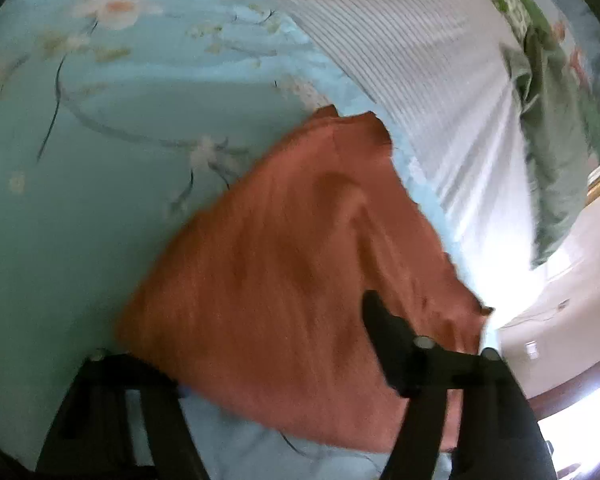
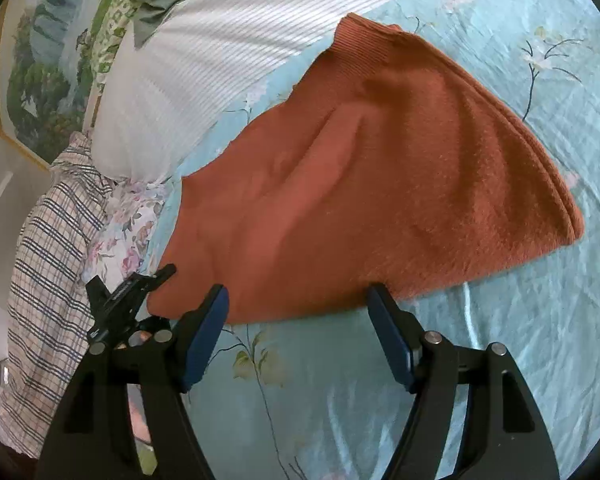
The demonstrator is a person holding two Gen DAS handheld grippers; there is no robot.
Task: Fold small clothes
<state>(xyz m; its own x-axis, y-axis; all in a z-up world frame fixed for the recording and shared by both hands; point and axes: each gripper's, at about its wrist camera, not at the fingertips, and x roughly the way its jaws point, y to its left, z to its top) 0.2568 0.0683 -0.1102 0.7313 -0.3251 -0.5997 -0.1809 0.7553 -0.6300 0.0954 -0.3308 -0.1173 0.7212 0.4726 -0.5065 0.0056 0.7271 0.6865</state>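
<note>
Right gripper [image 2: 298, 300] nearest, jaws spread wide, blue pads empty, poised just at the near hem of the orange knit garment [image 2: 380, 168]. Left gripper [image 1: 236, 344] blurred, one finger over the cloth and the other hidden beneath it; grip impossible to judge. Garment folded on the pale blue floral bedsheet [image 2: 500, 340]. Beyond, white ribbed pillow [image 2: 228, 52], checked cloth [image 2: 52, 280] alongside.

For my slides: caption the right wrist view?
Open right gripper at the near edge of an orange knit garment on floral bedsheet.
</note>
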